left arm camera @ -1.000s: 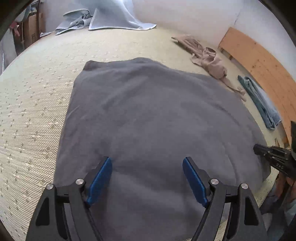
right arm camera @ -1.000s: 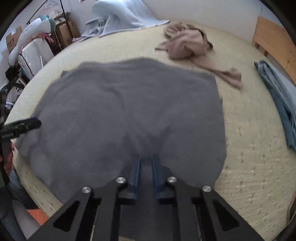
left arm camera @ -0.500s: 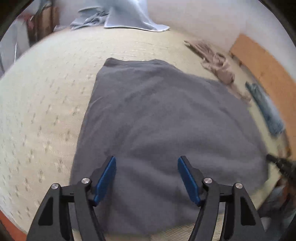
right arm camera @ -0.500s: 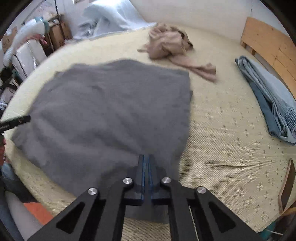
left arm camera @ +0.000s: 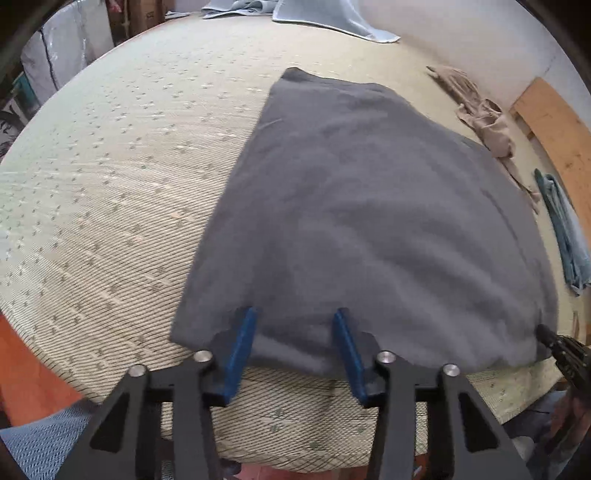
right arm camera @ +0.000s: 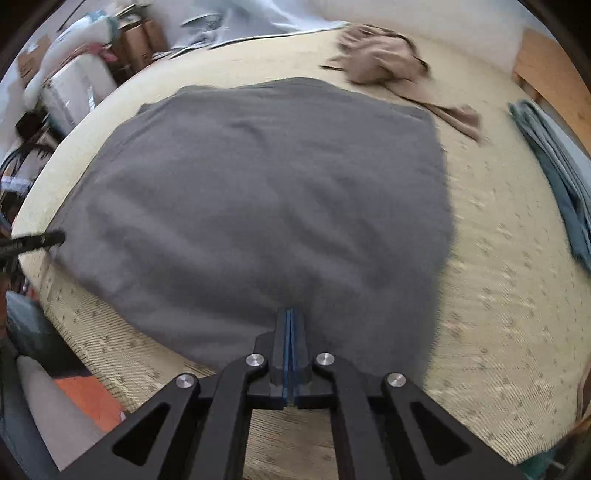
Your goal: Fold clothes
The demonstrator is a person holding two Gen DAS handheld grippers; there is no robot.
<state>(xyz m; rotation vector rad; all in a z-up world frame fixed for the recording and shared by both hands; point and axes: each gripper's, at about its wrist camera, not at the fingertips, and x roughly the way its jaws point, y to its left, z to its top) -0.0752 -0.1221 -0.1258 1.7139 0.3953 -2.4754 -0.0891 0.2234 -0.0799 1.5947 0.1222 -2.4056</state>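
Grey cloth (left arm camera: pixel 369 221) lies spread flat on the straw-mat bed (left arm camera: pixel 110 184), its near hem at the bed's edge. The left tool (left arm camera: pixel 295 325) has just been closing; its blue pads stand partly apart astride the near hem, not yet pressing it. The right tool (right arm camera: pixel 290 321) is clamped tight on the cloth's near edge. Only the right view shows the cardboard boxes (right arm camera: pixel 136 33); both show the beige garment (right arm camera: pixel 384 59) and blue-green garment (right arm camera: pixel 554 166).

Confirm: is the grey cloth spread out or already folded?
Spread out: the grey cloth lies as one flat sheet on the mat; no fold visible.
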